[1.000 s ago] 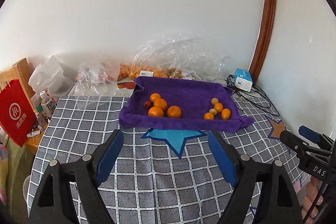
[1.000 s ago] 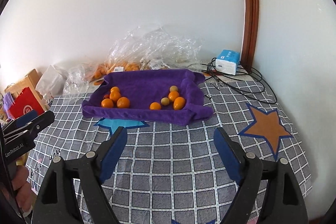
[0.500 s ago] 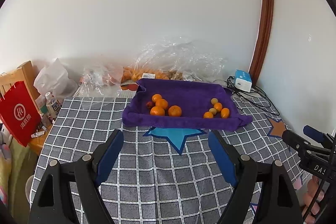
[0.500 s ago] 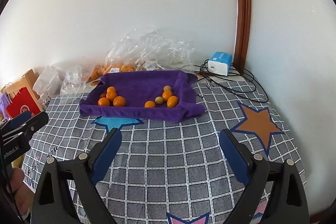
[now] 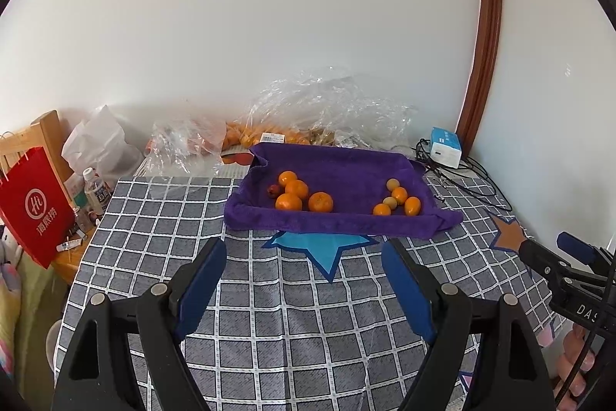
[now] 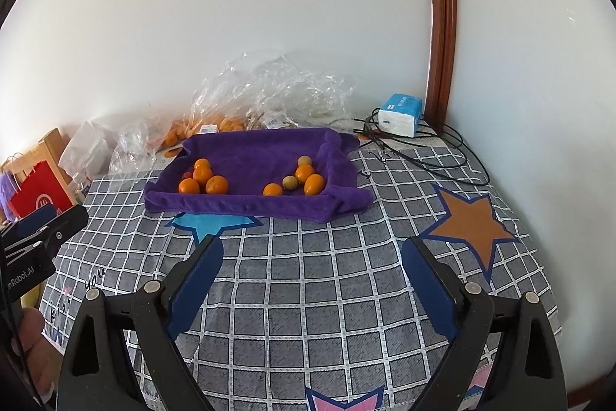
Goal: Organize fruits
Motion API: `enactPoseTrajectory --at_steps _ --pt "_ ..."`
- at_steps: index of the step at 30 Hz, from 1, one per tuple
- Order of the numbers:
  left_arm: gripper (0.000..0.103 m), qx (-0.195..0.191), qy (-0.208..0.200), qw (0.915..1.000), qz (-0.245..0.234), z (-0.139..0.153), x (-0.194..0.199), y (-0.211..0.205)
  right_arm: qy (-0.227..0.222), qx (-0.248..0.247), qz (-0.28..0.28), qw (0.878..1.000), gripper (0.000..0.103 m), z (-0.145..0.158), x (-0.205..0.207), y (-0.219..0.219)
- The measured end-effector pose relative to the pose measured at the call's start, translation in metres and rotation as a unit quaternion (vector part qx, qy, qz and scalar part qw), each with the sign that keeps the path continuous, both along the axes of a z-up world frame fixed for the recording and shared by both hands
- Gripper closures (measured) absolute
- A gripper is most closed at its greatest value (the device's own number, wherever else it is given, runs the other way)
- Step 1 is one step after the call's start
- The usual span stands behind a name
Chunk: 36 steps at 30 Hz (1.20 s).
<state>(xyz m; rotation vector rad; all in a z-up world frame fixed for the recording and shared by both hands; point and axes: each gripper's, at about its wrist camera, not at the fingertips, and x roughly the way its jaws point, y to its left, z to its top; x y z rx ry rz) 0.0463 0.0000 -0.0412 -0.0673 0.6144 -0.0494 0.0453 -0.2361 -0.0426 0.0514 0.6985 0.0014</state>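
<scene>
A purple towel lines a shallow tray at the far side of the table. Several oranges and a small red fruit lie at its left. At its right lie small kumquats and pale round fruits. My left gripper hovers open over the checked cloth, short of the towel, with nothing between its fingers. My right gripper stands open and empty too, in front of the towel, the oranges and the small fruits.
Clear plastic bags holding more fruit lie against the wall behind the tray. A blue-and-white box and black cables sit at the back right. A red paper bag and a bottle stand off the left table edge.
The right gripper's jaws have spread a little wider. The left gripper's jaws keep the same width. The fruits have not moved.
</scene>
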Motion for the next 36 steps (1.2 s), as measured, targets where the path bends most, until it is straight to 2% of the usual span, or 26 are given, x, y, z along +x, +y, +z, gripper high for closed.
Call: enactPoseTrajectory --at_steps 36 --pt "0.021 0.001 -0.002 1.0 0.0 0.0021 -0.0023 -0.0013 -0.008 0.003 0.004 1.0 0.01 0.0042 -0.006 0.0012"
